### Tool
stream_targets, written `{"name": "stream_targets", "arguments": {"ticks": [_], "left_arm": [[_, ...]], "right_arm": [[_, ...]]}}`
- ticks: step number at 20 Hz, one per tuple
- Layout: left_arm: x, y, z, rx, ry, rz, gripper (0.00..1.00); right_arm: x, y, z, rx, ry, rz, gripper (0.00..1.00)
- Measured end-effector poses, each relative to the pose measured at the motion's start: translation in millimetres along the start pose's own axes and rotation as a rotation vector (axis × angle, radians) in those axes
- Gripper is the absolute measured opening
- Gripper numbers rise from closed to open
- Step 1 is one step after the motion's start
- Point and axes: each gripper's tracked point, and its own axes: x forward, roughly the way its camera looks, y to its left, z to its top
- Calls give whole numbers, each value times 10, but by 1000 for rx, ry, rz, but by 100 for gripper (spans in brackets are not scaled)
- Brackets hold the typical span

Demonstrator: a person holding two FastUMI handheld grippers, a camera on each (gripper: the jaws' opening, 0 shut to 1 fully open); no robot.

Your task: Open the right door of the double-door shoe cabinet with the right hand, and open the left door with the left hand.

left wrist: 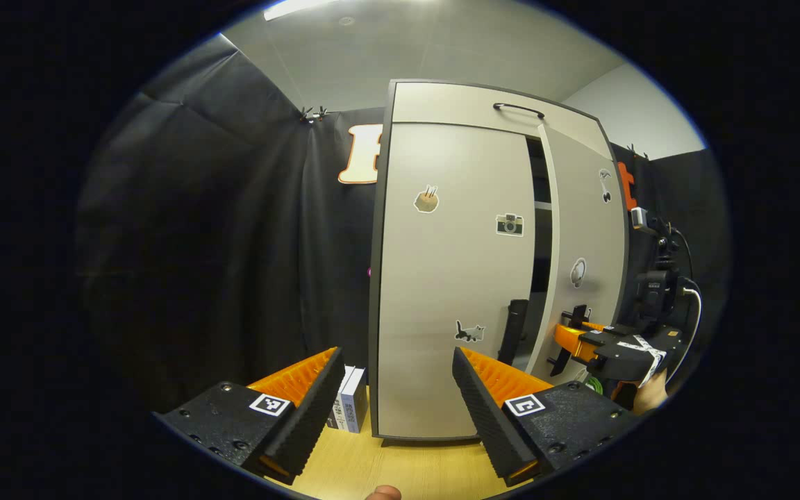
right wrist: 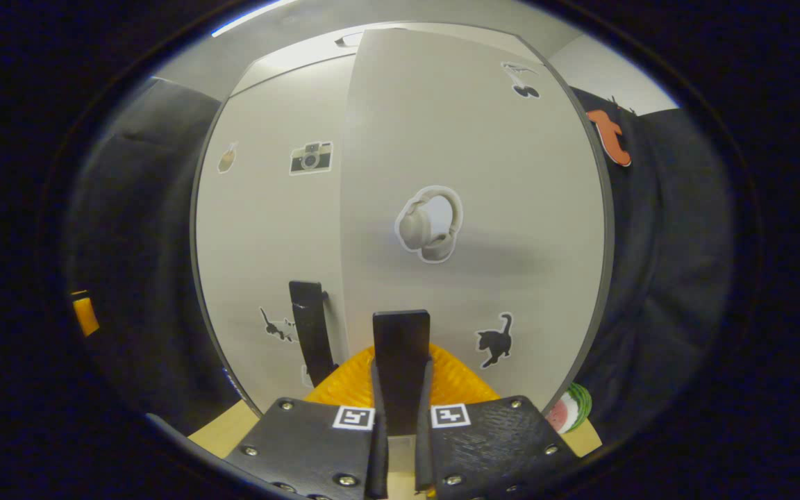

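The light grey shoe cabinet stands on a wooden table [left wrist: 386, 472]. Its left door [left wrist: 455, 278] is closed, with a black vertical handle [left wrist: 513, 330] near its inner edge. My left gripper [left wrist: 396, 355] hangs open a short way in front of that door, nothing between its fingers. The right door [left wrist: 584, 243] stands slightly ajar, and a dark gap [left wrist: 542, 229] shows a shelf inside. My right gripper [right wrist: 401, 375] is shut on the right door's black handle [right wrist: 401, 340]. It also appears in the left gripper view as the right gripper [left wrist: 573, 340], held by a hand.
Two small boxes [left wrist: 351, 410] stand on the table against the cabinet's left side. A curved black handle [left wrist: 518, 110] sits on the cabinet's top panel. Camera gear on a stand [left wrist: 657, 278] is to the cabinet's right. A watermelon-patterned thing [right wrist: 570, 410] lies by the cabinet's right foot.
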Motion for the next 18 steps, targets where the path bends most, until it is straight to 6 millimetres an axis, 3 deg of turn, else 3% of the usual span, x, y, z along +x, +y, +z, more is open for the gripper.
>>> {"name": "stream_targets", "arguments": {"ticks": [8, 18], "left_arm": [[16, -210, -45, 9, 14, -57, 96], [192, -471, -169, 13, 46, -121, 97]], "right_arm": [[-159, -52, -21, -1, 2, 25, 16], [-397, -192, -43, 7, 5, 84, 16]]}}
